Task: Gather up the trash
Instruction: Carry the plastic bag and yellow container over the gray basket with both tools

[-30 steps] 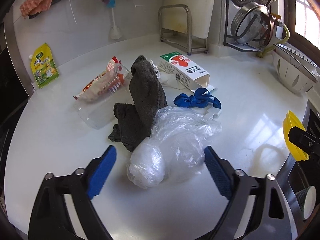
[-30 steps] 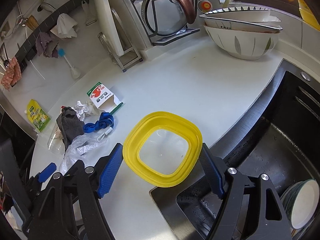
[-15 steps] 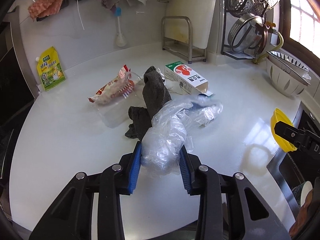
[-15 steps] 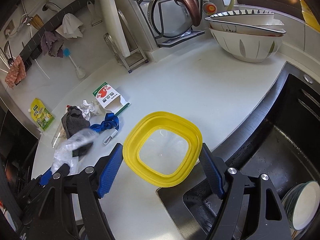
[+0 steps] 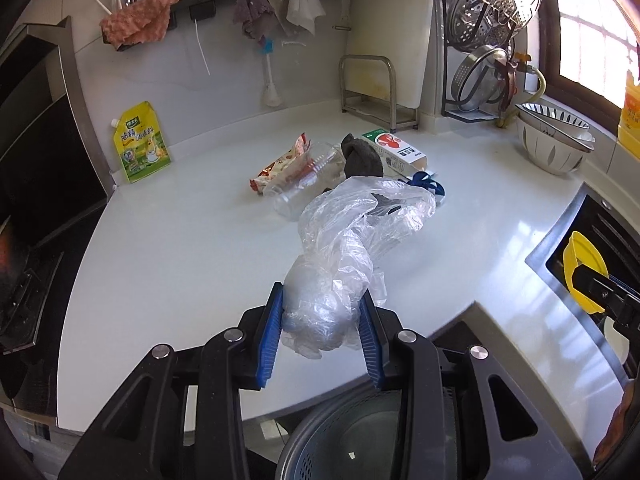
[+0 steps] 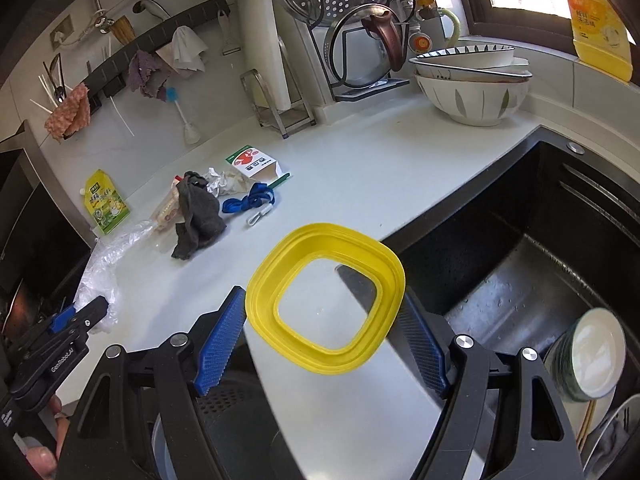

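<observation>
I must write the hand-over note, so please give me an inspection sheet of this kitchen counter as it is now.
Surface: white counter, glossy, no spills seen.
Job's things: clear plastic bag lifted in the left gripper; snack wrapper, carton and crumpled paper lie on the counter.
Clutter: grey cloth, blue strap, green pouch against the wall.
Grippers: left fingers shut on the bag; right gripper holds a yellow ring.
Cables: nothing seen.
Surroundings: dark sink with dishes, stacked bowls, rack with pot lids.
</observation>
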Motion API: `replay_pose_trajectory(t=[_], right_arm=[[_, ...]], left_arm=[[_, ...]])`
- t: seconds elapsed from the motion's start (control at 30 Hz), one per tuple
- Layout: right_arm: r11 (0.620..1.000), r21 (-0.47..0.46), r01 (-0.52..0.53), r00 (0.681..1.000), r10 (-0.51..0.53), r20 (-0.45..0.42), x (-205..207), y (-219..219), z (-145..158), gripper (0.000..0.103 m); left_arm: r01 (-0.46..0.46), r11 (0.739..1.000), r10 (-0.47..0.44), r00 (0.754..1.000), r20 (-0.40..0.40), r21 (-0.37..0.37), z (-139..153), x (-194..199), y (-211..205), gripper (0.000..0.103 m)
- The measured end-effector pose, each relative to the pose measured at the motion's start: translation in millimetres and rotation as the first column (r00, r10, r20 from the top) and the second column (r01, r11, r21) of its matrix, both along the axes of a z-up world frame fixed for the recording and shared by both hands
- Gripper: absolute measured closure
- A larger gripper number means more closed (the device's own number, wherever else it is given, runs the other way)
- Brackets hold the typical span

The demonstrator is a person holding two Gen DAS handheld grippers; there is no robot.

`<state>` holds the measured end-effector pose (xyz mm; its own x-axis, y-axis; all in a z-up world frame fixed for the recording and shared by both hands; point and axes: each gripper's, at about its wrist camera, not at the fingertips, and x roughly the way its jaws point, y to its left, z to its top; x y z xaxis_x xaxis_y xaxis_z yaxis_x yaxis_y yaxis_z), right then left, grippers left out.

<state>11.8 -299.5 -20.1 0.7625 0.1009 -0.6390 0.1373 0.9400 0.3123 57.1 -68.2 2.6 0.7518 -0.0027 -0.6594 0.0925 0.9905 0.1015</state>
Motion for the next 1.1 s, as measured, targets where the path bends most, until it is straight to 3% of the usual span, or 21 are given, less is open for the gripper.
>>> replay_pose_trajectory(t=[0.23, 0.53, 0.8, 1.1], right_arm=[[0.999, 0.02, -0.026, 1.0, 0.026, -0.012, -57.9, 34.5, -17.8, 0.029], [0.999, -0.029, -0.032, 0.999, 0.031, -0.013, -109.4, 63.5, -29.5, 0.029], [0.998, -0.034, -0.058, 0.998, 0.056, -0.039, -123.7, 88.8, -51.7, 0.029], [0.994, -0.06, -0.089, 0.993, 0.084, -0.086, -128.5, 99.8, -69.8, 0.029]], left_arm=[[0.044, 0.999, -0.044, 0.999, 0.011, 0.008, -10.1, -48.9, 13.5, 0.068], [0.112, 0.994, -0.112, 0.994, -0.005, -0.008, -38.8, -98.6, 23.6, 0.068], [0.135, 0.991, -0.135, 0.988, -0.08, -0.005, -71.1, -111.6, 32.8, 0.068], [0.121, 0.992, -0.125, 0.983, -0.134, -0.033, -86.4, -114.8, 39.3, 0.067]])
